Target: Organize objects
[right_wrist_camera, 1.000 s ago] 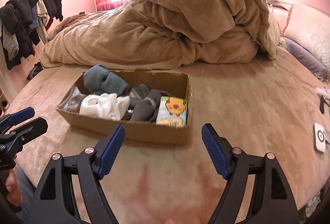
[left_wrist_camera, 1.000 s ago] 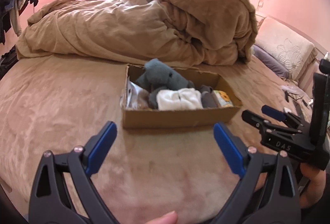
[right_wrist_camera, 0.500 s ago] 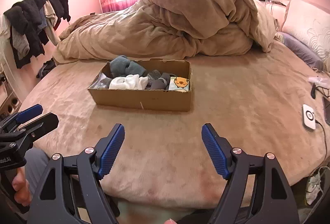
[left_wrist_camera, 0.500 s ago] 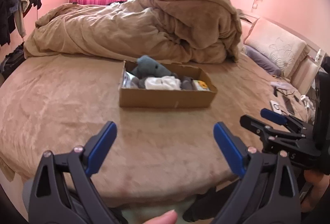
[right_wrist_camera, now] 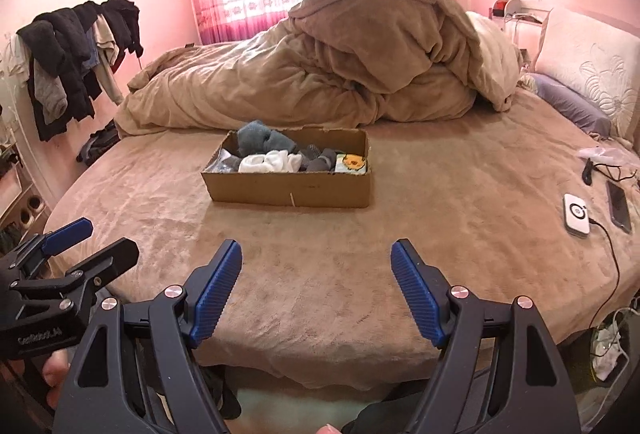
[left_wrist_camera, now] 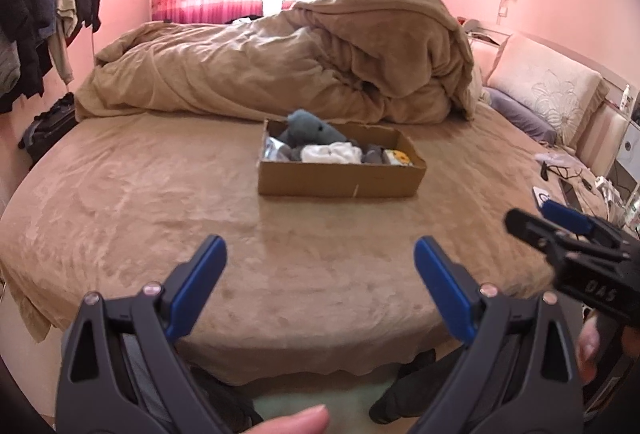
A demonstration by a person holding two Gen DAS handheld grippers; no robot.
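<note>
A shallow cardboard box sits mid-bed on the tan bedspread. It holds blue-grey socks, white socks, dark grey socks, a clear packet and a yellow-printed pack. My left gripper is open and empty, held back near the bed's front edge. My right gripper is open and empty, also back from the box. Each gripper shows at the other view's side.
A heaped tan duvet lies behind the box. Pillows are at the right. A white charger, a phone and cables lie on the bed's right side. Clothes hang on a rack at the left.
Both grippers have pulled back from the box toward the bed's front edge. The box now looks smaller and farther away. Both stay open and empty.
</note>
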